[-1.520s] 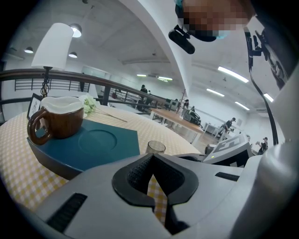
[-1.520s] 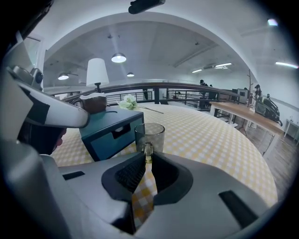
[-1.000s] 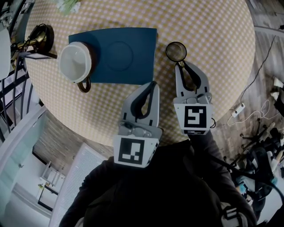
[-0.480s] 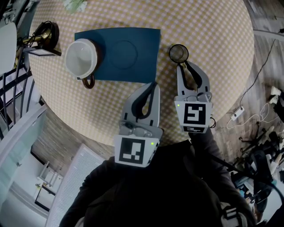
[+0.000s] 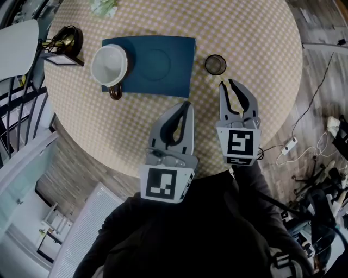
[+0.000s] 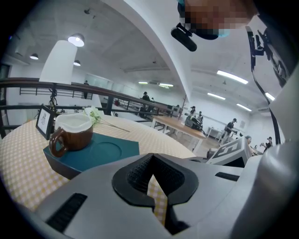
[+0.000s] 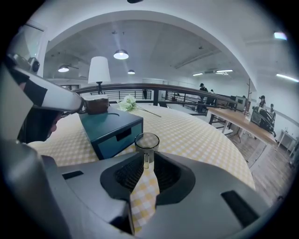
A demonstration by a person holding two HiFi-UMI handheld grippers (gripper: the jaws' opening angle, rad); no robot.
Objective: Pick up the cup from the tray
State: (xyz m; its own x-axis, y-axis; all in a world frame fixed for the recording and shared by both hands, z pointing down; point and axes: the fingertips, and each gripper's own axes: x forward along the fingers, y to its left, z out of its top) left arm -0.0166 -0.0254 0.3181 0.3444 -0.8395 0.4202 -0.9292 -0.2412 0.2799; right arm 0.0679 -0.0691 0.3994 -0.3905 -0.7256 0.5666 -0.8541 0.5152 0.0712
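Note:
A brown cup (image 5: pixel 110 65) with a white inside sits on the left end of a teal tray (image 5: pixel 157 68); its handle points toward me. The left gripper view shows the cup (image 6: pixel 72 133) on the tray (image 6: pixel 100 151), far left of the jaws. My left gripper (image 5: pixel 187 104) hovers over the table just short of the tray's near edge, shut and empty. My right gripper (image 5: pixel 227 83) is open a little, a short way behind a small glass mug (image 5: pixel 215 64) that stands right of the tray. That glass mug (image 7: pixel 146 142) lines up between my right gripper's (image 7: pixel 145 161) jaws, apart from them.
The round table (image 5: pixel 261 81) has a yellow checked cloth and a near edge close under both grippers. A framed card and a dark ornament (image 5: pixel 65 40) stand at the far left, flowers (image 5: pixel 103 6) at the back. A white chair (image 5: pixel 16 46) is left of the table; cables (image 5: pixel 304 141) lie on the floor to the right.
My right gripper has drawn back toward me from the glass mug's handle, leaving the mug standing on the table. The left gripper has kept its place.

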